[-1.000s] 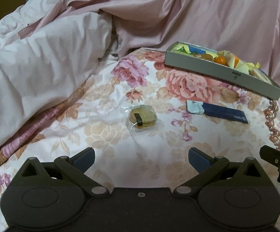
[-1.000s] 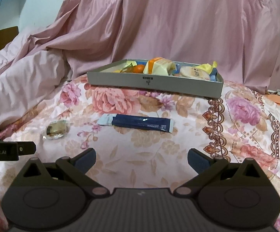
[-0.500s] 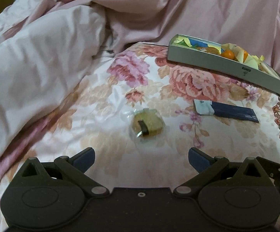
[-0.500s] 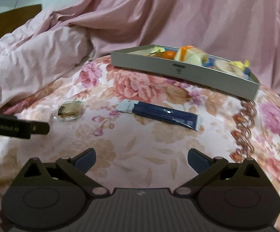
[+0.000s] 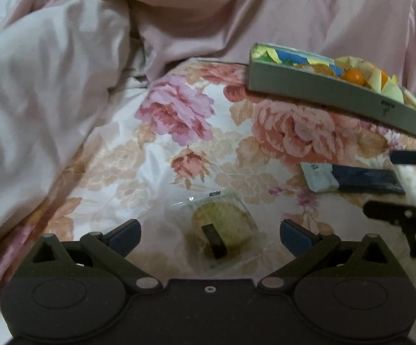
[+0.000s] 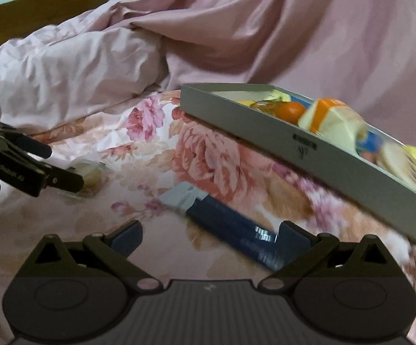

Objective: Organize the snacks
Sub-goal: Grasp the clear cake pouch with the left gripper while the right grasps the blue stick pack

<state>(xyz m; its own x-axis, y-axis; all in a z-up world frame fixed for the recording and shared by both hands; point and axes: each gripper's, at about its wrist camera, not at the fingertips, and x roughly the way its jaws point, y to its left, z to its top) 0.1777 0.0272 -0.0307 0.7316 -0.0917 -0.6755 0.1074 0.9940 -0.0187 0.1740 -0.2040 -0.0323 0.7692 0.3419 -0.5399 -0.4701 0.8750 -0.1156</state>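
Closest to the left gripper point(image 5: 210, 231), a small cake in a clear wrapper point(image 5: 222, 234) lies on the floral bedspread point(image 5: 176, 120), between the wide-apart jaws, which hold nothing and do not appear to touch it. The likely trouble here is the slack, crinkly film: if the jaws close on a loose edge rather than the cake itself, the packet could slide out, or the soft bedding could give and let it tilt away. Squeezing the cake's middle too hard could crush it.

The right gripper point(image 6: 210, 233) also has its jaws spread wide and empty. The dark blue snack bar point(image 6: 234, 231) lies slantwise on the bed, its far end at the right-hand pad; contact cannot be told through the blur. Closing across such a skewed bar could pivot it.

Farther back, the grey tray point(image 6: 236, 118) already carries several wrapped snacks, and rumpled pink bedding point(image 5: 50, 92) rises behind.
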